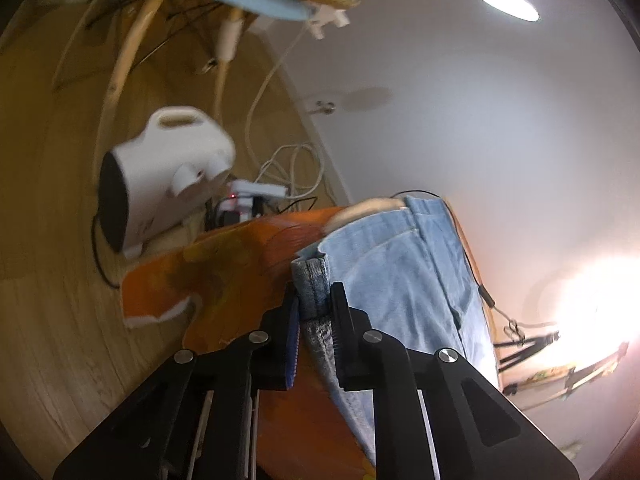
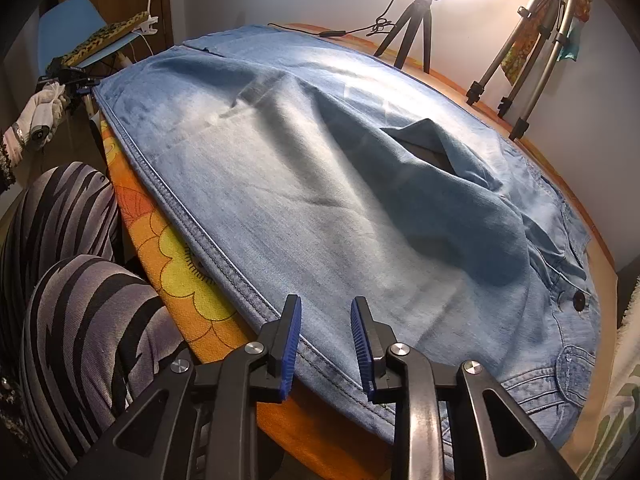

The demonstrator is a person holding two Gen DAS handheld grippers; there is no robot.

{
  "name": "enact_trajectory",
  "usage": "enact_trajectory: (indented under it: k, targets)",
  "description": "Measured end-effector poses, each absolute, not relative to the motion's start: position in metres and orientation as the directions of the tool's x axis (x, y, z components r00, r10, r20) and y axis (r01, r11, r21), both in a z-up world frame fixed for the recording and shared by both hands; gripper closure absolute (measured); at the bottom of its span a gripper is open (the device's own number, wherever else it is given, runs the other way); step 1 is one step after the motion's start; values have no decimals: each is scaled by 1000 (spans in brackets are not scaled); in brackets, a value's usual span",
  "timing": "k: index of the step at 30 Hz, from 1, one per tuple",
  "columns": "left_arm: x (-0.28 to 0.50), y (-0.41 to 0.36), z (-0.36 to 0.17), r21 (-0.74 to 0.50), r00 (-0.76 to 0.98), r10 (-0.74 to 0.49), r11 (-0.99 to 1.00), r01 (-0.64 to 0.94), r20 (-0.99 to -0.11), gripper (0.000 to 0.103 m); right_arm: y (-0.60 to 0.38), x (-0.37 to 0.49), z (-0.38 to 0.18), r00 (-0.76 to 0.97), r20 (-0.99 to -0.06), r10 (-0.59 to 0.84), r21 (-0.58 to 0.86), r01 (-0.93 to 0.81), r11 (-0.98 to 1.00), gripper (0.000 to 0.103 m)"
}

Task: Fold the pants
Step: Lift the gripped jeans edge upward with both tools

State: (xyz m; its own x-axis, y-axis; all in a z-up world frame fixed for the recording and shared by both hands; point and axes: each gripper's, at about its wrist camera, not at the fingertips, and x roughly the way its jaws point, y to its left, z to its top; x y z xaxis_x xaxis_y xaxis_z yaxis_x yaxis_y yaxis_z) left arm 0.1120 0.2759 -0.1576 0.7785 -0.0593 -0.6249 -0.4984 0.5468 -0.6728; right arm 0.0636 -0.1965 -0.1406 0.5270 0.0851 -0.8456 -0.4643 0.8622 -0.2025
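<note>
The left gripper (image 1: 314, 300) is pinching the hem of the pants (image 2: 304, 184), its 2 jaws nearly closed on the denim. The right gripper (image 2: 325, 320) is hovering with its jaws partly apart, gripping nothing, the pants' seam edge lying just below and ahead, spread across the orange cloth (image 2: 180, 276).

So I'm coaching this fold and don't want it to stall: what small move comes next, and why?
Probably close the right gripper on the jeans edge. Its jaws stand apart over the near seam, pads off the cloth, while the left gripper already pinches the hem. With both ends held, the fold could start.
</note>
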Motion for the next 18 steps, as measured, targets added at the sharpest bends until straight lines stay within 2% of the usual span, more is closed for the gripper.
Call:
enact_trajectory:
  k: [8, 10, 18]
  targets:
    - [131, 270, -129, -657, 794, -48, 592, -466, -606, 92, -195, 56, -139, 514, -848, 128, -188, -519, 833, 58]
    - [137, 267, -124, -646, 795, -42, 609, -460, -605, 92, -195, 52, -141, 503, -854, 134, -187, -536, 823, 47]
    - [159, 256, -98, -643, 815, -44, 640, -421, -578, 92, -188, 55, -155, 459, -882, 102, -217, -589, 778, 47]
